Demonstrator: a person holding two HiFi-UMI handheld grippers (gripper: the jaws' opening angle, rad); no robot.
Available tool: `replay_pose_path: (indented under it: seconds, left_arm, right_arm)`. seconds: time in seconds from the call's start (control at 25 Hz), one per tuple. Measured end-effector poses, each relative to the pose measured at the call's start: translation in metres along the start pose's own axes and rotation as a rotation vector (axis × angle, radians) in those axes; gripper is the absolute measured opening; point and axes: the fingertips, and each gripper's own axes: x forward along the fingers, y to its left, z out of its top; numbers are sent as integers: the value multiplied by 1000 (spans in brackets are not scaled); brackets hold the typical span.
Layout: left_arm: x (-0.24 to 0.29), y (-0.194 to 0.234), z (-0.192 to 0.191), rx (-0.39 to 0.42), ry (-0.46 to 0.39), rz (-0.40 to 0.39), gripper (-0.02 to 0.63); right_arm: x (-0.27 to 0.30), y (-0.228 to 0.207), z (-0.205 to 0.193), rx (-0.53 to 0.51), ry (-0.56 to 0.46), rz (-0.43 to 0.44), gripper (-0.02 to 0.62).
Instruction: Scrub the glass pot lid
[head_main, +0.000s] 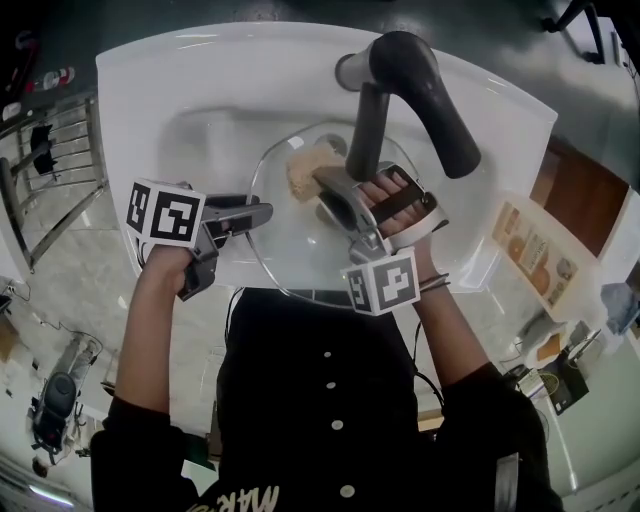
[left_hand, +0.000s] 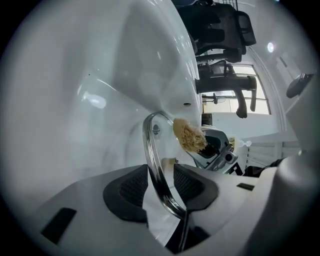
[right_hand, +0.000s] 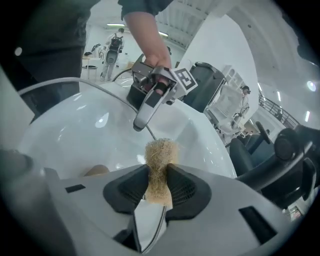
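Observation:
The glass pot lid (head_main: 290, 250) lies in the white sink (head_main: 200, 100), below the faucet. At its left edge my left gripper (head_main: 262, 212) is open. The lid's metal rim (left_hand: 152, 150) stands between the pads (left_hand: 131, 187), close against one and with a gap to the other. My right gripper (head_main: 325, 180) is shut on a tan fibrous scrubber (head_main: 305, 170), which rests on the far part of the glass. In the right gripper view the scrubber (right_hand: 160, 155) is pinched between the pads, and the left gripper (right_hand: 142, 117) shows across the basin.
A thick grey faucet (head_main: 420, 90) arches over the lid's far right side, just above the right gripper. A metal rack (head_main: 50, 170) stands on the counter at left. Packets (head_main: 530, 245) lie on the counter at right. The person stands against the sink's front edge.

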Motion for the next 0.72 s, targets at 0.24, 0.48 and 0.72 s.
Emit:
replay_pose_path:
  seconds: [0.24,0.48,0.72]
  left_arm:
    - [3,2,1,-3,12,-8,121]
    - [2,0,2,24,13,-2,123]
    - [1,5,1,80,21,42,129]
  right_arm:
    - [23,-2,1,-32,13,26,127]
    - [42,6,6,-50,14,102,127]
    - [52,6,9,-18,27,141,124]
